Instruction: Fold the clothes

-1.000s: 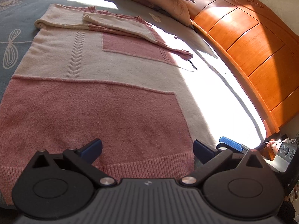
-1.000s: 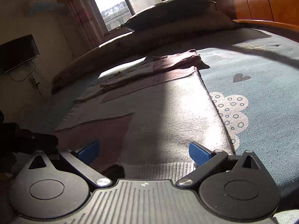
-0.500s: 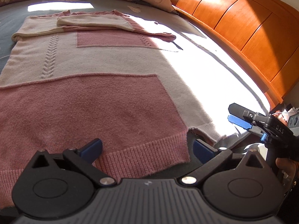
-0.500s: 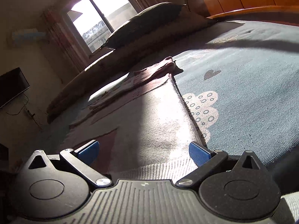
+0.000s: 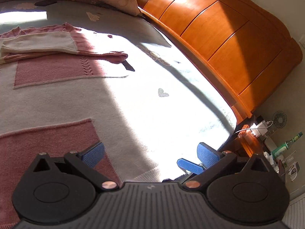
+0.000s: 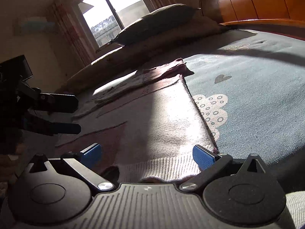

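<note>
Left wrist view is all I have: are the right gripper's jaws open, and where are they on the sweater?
Observer: Open. The right gripper straddles the sweater at its white ribbed hem, near the right corner.
Operator: Has it pinched the hem?
Observer: No. The jaws stand wide apart and the hem lies between them, ungripped.
Operator: What is beyond the sweater's far end?
Observer: A dark pillow, and behind it a bright window.

Both wrist views low, close, sharing sweater (image 5: 57, 99) hem
</note>
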Demonstrator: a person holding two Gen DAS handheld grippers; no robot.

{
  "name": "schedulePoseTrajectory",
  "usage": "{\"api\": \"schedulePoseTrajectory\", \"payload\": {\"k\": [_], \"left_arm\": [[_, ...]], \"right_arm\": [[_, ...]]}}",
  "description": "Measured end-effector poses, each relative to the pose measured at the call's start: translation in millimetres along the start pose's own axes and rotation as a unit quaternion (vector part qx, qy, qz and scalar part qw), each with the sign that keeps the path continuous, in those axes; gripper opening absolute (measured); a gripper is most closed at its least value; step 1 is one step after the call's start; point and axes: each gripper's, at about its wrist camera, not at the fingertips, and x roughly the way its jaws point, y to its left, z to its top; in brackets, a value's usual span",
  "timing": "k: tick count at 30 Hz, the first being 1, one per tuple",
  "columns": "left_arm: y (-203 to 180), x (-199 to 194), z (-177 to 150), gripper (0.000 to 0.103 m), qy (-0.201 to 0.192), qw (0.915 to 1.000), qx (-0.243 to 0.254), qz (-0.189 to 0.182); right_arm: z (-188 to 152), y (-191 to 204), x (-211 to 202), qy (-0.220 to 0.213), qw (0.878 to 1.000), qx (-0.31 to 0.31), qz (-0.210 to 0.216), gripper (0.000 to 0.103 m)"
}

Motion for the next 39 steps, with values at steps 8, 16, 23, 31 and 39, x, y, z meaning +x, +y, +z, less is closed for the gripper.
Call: {"api": "schedulePoseTrajectory", "payload": {"k": [8, 16, 23, 31, 39], "left_arm": [[-6, 75, 11, 0.102, 0.069, 0.9962, -0.031, -0.044], [-6, 90, -3, 0.102, 0.127, 0.9876, -0.048, -0.079], [-4, 98, 6, 0.102, 0.135, 0.9871, -0.053, -0.067], [-11, 112, 58, 0.102, 0.105, 0.9893, -0.049, -0.089], [-10, 157, 64, 0.102, 0.119, 0.9882, -0.062, -0.074]], "right_arm": [[-2, -8, 0, 0.003, 1.000, 0.010, 0.014, 0.103], [-1, -17, -2, 0.002, 0.999, 0.027, 0.037, 0.103], [0, -17, -3, 0.002, 0.999, 0.033, 0.042, 0.103], [-1, -15, -2, 0.004, 0.999, 0.031, 0.044, 0.103], [-1, -21, -5, 0.003, 0.997, 0.045, 0.057, 0.103]]}}
